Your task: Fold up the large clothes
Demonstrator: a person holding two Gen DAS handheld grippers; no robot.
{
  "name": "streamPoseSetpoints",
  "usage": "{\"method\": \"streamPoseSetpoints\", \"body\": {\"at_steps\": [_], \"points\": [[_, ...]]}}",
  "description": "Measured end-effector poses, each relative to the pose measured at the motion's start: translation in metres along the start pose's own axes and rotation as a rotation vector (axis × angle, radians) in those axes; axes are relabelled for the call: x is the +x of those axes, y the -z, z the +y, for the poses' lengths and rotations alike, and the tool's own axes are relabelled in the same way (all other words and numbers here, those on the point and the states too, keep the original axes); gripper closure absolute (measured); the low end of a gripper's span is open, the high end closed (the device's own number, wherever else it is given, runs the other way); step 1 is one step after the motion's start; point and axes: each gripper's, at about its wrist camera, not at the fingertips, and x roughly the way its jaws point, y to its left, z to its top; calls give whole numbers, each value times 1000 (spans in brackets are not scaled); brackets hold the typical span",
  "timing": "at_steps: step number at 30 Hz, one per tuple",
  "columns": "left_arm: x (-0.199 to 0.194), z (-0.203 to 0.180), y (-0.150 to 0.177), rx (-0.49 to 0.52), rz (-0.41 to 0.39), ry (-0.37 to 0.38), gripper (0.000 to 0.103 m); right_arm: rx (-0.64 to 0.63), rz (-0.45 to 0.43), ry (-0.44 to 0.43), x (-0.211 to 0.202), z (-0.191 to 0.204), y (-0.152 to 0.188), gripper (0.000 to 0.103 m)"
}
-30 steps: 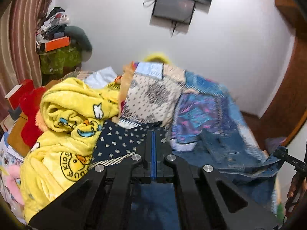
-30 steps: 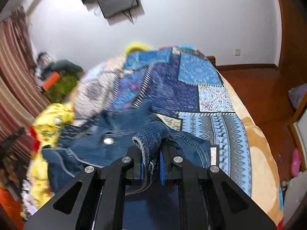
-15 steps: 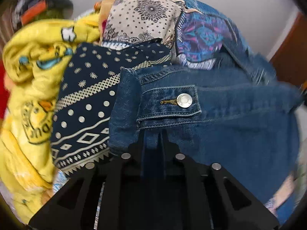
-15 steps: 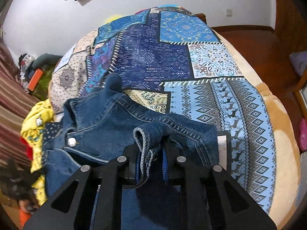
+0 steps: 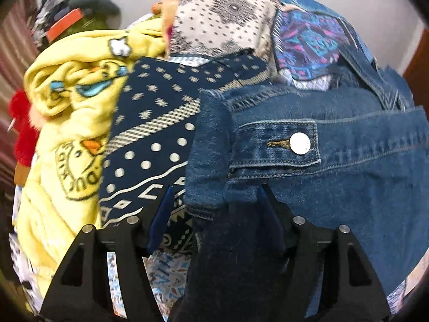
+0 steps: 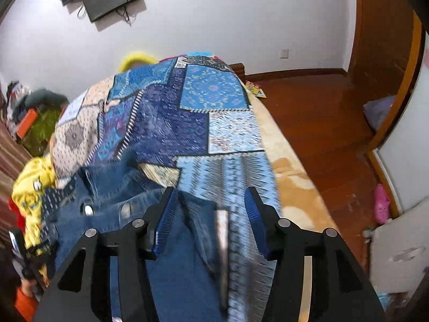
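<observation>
- The blue denim jacket with metal snap buttons (image 5: 335,177) lies on the bed covered by a blue patchwork-patterned quilt (image 6: 187,123), at its near left part, beside a crumpled yellow fleece blanket with cartoon ducks (image 5: 72,102) and a navy cloth with white dots and zigzags (image 5: 158,134).
- The left gripper (image 5: 214,209) has its jaws spread apart; a fold of the jacket's edge sits in the gap, but neither pad presses it, so it looks released.
- The right gripper (image 6: 210,220) also has its jaws wide apart, above the jacket's right side with nothing between them.
- The right wrist view is motion-blurred low down, so I cannot say for certain how flat the denim lies there.
- Risk: with both jaws released, the stiff denim may spring back and the fold may loosen.
- Risk: the navy cloth sits just beside the jacket's left edge; a regrasp there could pinch both fabrics and drag the wrong one.
- Risk: the jacket lies close to the clutter, so the next fold may land on the blanket and come out uneven.
</observation>
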Motion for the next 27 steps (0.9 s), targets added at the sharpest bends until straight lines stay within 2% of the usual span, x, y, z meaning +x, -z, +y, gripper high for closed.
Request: {"method": "streamPoseSetpoints", "body": {"at_steps": [1, 3, 4, 8, 14, 19, 21, 24, 27], "points": [[-6, 0, -1, -7, -11, -9, 39, -41, -6, 15, -6, 5, 6, 52], [-25, -4, -2, -9, -46, 4, 39, -97, -17, 6, -10, 17, 16, 36], [-34, -7, -2, -1, -63, 16, 39, -125, -22, -7, -11, 27, 23, 34], [-78, -30, 1, 72, -142, 85, 38, -231, -26, -73, -6, 70, 51, 33], [-109, -69, 16, 166, -228, 152, 21, -335, -2, -193, 14, 138, 93, 30], [-89, -94, 25, 190, -192, 188, 17, -418, 40, -204, 35, 168, 120, 26], [-70, -103, 31, 194, -144, 186, 17, -435, 60, -182, 43, 167, 126, 22], [-46, -108, 41, 195, -77, 172, 16, -465, 106, -123, 63, 159, 134, 21], [-38, -104, 52, 190, -85, 160, 5, -446, 118, -86, 65, 137, 137, 15]]}}
